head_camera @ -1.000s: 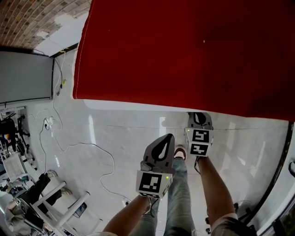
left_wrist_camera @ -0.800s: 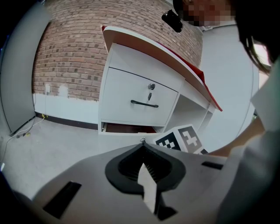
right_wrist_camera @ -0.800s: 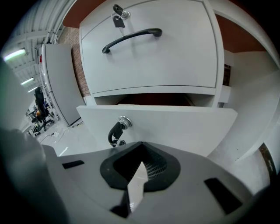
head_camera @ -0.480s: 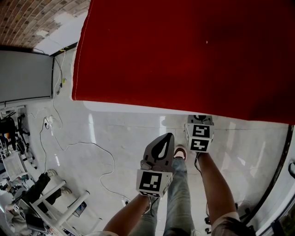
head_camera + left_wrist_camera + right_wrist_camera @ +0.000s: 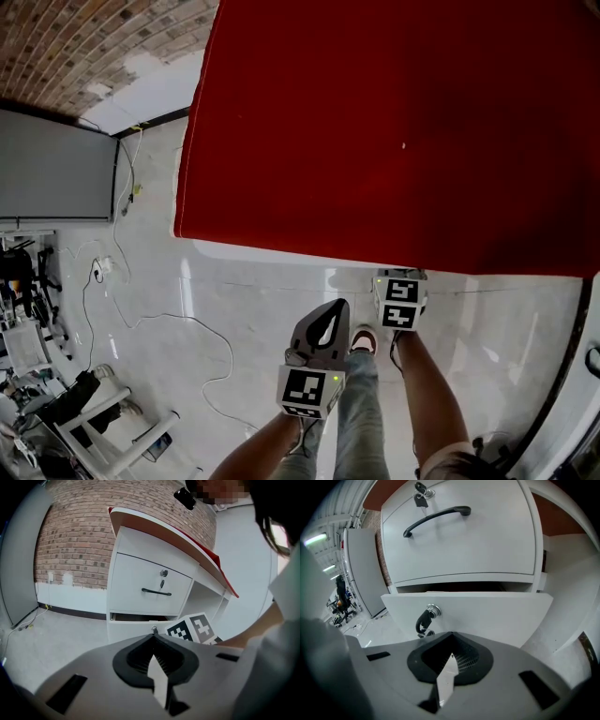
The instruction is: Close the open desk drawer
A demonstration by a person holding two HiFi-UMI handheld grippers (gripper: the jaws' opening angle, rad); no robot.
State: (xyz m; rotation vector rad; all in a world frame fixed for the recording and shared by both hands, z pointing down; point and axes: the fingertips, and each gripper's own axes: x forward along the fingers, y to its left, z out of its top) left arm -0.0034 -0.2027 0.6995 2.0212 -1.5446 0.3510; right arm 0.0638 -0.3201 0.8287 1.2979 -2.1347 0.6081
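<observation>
The closing has hardly begun. The lower drawer (image 5: pixel 487 613) stands out from the cabinet, with a dark gap showing above its front, beneath the shut upper drawer (image 5: pixel 459 541). Your right tool (image 5: pixel 450 634) has its jaws together and holds nothing. Its tip is low on that drawer front, beside the key (image 5: pixel 425 619) hanging in the lock, but I cannot tell whether it touches the panel. Your left tool (image 5: pixel 153 633) is likewise closed and empty, farther out from the cabinet. From above, the red surface (image 5: pixel 394 131) hides the drawer. The whole push inward is left to do, until the front sits flush.
</observation>
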